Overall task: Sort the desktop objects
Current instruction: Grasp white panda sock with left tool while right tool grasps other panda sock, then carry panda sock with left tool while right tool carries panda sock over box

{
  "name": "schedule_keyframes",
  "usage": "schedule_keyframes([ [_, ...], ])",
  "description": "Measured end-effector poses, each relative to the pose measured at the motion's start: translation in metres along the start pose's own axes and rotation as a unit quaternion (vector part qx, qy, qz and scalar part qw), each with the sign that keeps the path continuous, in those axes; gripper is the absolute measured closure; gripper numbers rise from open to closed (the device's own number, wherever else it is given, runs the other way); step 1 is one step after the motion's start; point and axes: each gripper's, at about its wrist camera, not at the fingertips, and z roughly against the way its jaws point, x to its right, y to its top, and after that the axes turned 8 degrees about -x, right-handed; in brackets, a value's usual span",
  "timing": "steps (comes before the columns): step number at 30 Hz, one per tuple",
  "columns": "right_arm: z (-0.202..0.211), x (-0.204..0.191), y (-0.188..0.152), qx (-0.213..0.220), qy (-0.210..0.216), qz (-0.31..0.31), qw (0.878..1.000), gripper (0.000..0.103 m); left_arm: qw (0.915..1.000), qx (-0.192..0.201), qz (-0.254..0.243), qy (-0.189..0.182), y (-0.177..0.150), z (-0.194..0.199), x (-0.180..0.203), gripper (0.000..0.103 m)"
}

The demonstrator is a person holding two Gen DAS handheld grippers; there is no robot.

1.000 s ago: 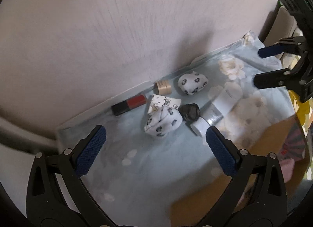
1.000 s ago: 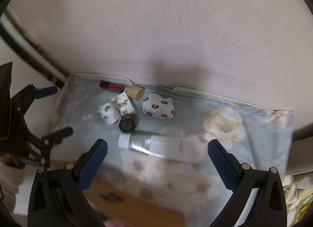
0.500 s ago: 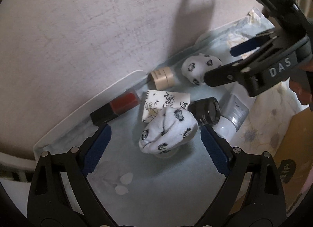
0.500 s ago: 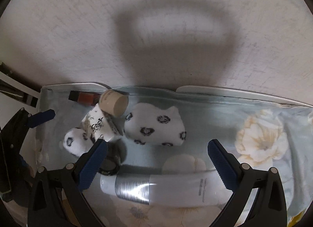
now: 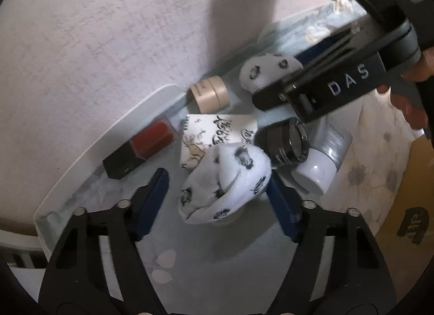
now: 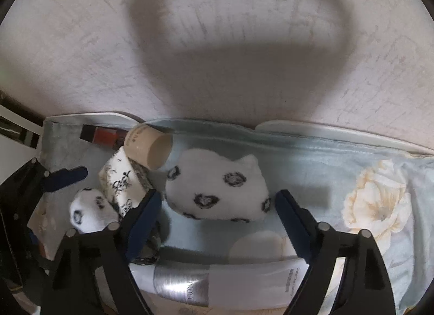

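Two white socks with black prints lie on a pale floral cloth (image 6: pixel 339 168) by the wall. The left sock (image 5: pixel 225 182) sits between the fingers of my left gripper (image 5: pixel 217 175), whose jaws are closing. The right pad (image 5: pixel 280 203) is at the sock's edge and the left pad (image 5: pixel 153 198) stands apart from it. The right sock (image 6: pixel 217 187) lies between the fingers of my right gripper (image 6: pixel 219 194), also closing, with its pads just beside the sock's ends. The left wrist view shows this sock (image 5: pixel 265 70) under the right gripper's fingers.
Crowded around the socks are a beige jar (image 5: pixel 210 95), a red and black box (image 5: pixel 141 146), a white patterned box (image 5: pixel 217 130), a black jar (image 5: pixel 284 141) and a white tube with a silver band (image 6: pixel 217 279). The wall rises close behind. Brown cardboard (image 5: pixel 407 206) lies at the right.
Both grippers have come down close over the cloth, each around one sock. Their jaws have narrowed from wide open toward the socks.
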Motion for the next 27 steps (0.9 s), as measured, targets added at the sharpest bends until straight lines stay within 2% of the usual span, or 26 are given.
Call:
schedule_keyframes([
  [2,0.002,-0.001,0.001,-0.001,0.001,0.014,1.0,0.04,0.9999,-0.006,-0.007,0.008,0.002,-0.003,0.003,0.052],
  [6,0.005,0.002,-0.001,-0.004,0.005,0.019,1.0,0.047,0.9999,-0.01,-0.005,0.008,0.004,-0.003,0.002,0.063],
  [9,0.008,0.004,-0.005,-0.006,0.014,0.02,1.0,0.05,0.9999,-0.013,-0.003,0.006,0.006,-0.002,0.0,0.066],
  [19,0.043,0.009,-0.023,0.01,0.04,0.033,0.999,0.052,0.9998,-0.002,0.015,0.013,0.012,0.029,-0.008,0.067],
  [27,0.108,0.006,-0.04,0.023,0.043,0.085,0.995,0.052,0.9991,0.004,0.035,0.021,0.022,0.08,-0.009,0.067],
])
